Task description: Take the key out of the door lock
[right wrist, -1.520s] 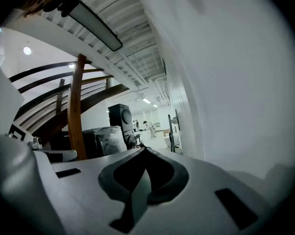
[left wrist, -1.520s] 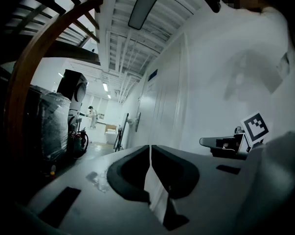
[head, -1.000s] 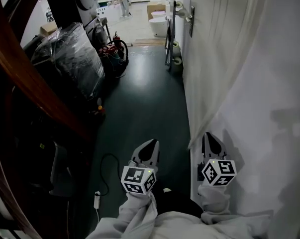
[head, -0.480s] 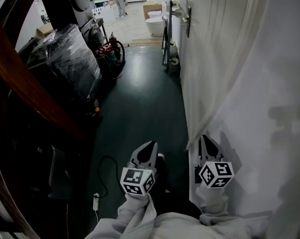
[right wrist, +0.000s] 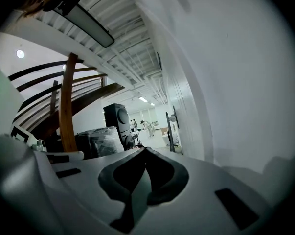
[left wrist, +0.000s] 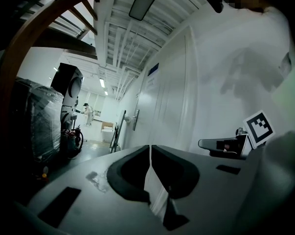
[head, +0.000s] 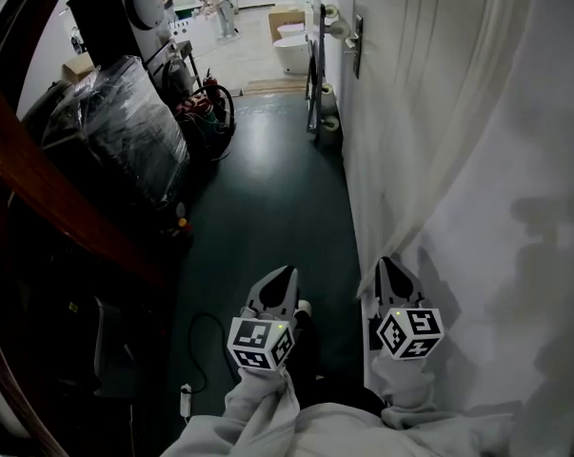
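Shut tight on nothing at the left gripper (head: 279, 282), down low over the dark floor (head: 267, 188). Same for the right gripper (head: 389, 270), shut and empty, just beside the white wall (head: 477, 160). Far off ahead, up on that wall, the door lock (head: 357, 42). Too small there to spot the key.

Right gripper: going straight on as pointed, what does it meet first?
Nothing near: the right gripper points down the free corridor, wall close beside it. Far off, perhaps the dark frame; depth unclear.
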`<state>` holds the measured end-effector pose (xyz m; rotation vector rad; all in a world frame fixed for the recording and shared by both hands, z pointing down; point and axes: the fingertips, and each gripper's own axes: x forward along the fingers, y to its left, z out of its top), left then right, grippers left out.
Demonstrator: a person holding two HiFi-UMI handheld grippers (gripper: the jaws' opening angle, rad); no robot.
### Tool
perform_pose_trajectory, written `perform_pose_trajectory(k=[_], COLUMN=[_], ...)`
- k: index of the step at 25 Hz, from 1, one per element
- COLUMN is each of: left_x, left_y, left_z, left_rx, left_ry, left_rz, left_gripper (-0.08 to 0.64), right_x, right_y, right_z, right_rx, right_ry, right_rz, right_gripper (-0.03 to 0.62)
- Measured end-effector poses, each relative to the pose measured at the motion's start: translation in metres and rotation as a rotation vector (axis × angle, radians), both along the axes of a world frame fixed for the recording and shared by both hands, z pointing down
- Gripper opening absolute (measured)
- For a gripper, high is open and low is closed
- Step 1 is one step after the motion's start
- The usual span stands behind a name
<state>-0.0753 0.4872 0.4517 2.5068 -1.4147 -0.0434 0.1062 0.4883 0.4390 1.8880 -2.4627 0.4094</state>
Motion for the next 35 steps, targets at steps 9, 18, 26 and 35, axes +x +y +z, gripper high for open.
perform_pose_trajectory(k=[9,18,26,35], left_x=[-0.003,-0.004,-0.011,-0.028], left_y=[-0.081,-0.177,-0.248,-0.308], left_z=[-0.004,-0.02,-0.018,-0.013], left_rx=[0.008,0.012,0.001,0.0], left_ry=[0.002,0.0,0.01,0.009], left_rz=[-0.002,0.016,0.039,0.05], left_gripper=[0.021,0.021,0.021,0.021], right_x=[0.008,0.006,0.001,-0.015], right_y=[-0.071,-0.164,-0.233,-0.292], right_z=[-0.008,-0.027,-0.026,-0.019], right_rx=[-0.003,0.01,-0.001,-0.005], right_ry=[-0.021,-0.023,-0.023,-0.034], right_rz=[0.04,0.056,0.085,0.097], right_gripper=[0.051,0.051,0.051,0.051])
